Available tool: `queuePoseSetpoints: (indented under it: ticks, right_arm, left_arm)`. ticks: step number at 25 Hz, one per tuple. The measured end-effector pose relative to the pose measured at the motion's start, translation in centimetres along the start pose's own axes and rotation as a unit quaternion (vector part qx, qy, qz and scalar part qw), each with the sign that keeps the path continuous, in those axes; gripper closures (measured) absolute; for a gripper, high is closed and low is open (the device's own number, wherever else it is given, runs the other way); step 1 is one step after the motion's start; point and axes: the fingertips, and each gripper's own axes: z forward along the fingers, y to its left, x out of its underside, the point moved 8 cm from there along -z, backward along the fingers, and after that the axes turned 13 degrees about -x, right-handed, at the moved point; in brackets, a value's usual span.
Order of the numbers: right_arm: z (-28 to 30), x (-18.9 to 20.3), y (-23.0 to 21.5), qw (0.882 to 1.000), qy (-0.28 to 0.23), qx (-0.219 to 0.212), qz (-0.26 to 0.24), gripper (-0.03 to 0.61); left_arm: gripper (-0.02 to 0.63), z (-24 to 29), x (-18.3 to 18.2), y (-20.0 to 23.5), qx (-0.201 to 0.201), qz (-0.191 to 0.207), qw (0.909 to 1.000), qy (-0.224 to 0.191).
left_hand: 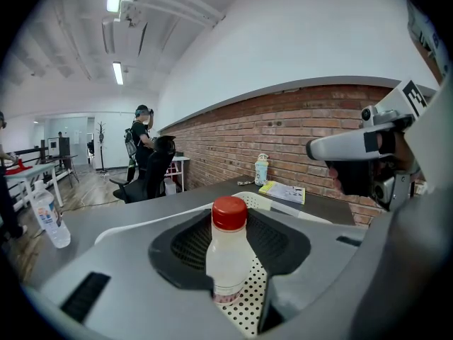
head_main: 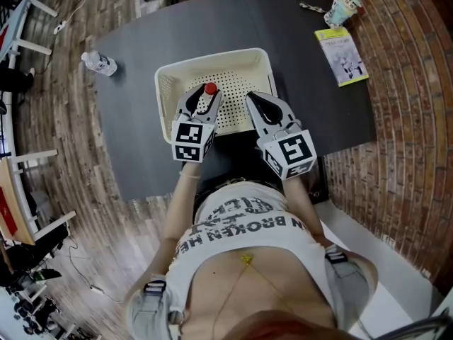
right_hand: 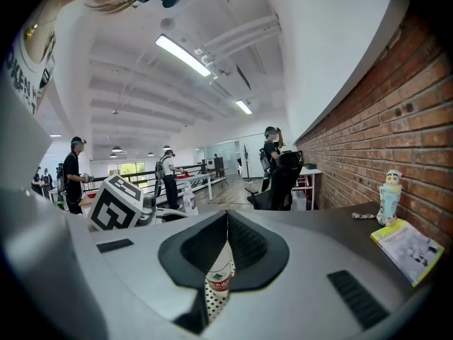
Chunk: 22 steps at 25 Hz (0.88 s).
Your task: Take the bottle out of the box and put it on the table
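Observation:
A small white bottle with a red cap (head_main: pixel 210 89) stands upright inside the cream perforated box (head_main: pixel 212 60) in the middle of the dark table. My left gripper (head_main: pixel 205 99) reaches into the box and is open, with the bottle (left_hand: pixel 228 257) between its jaws. The bottle sits close to the left jaw, and a strip of dotted box floor shows between it and the right jaw. My right gripper (head_main: pixel 256 103) hovers over the box's right half, shut with nothing in it. Past its closed jaws (right_hand: pixel 226 218) I glimpse the bottle's label (right_hand: pixel 219 282).
A clear water bottle (head_main: pixel 99 63) stands at the table's far left corner. A yellow booklet (head_main: pixel 342 55) and a small figurine (head_main: pixel 344 8) lie at the far right by the brick wall. Bare dark tabletop (head_main: pixel 134 119) surrounds the box. People and chairs are far behind.

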Motion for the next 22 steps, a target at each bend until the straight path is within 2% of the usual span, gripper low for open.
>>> queuePoseSetpoints:
  ticks: [11,15,22]
  right_arm:
    - [-1.0,-0.2,0.1,1.000,-0.006,-0.001,-0.005,0.569]
    - [-1.6,-0.4,0.3,1.000,-0.009,-0.002,-0.007,0.569]
    - [-2.5,-0.3,0.3,1.000,-0.010,-0.002,-0.009,0.569]
  left_arm:
    - [0.466,-0.2,-0.2,-0.1,0.012,0.012,0.9999,-0.003]
    - [0.466,-0.6,-0.4,-0.2,0.016,0.004,0.9999,0.001]
    - [0.466,-2.4,-3.0,-0.5,0.018,-0.001,0.9998,-0.012]
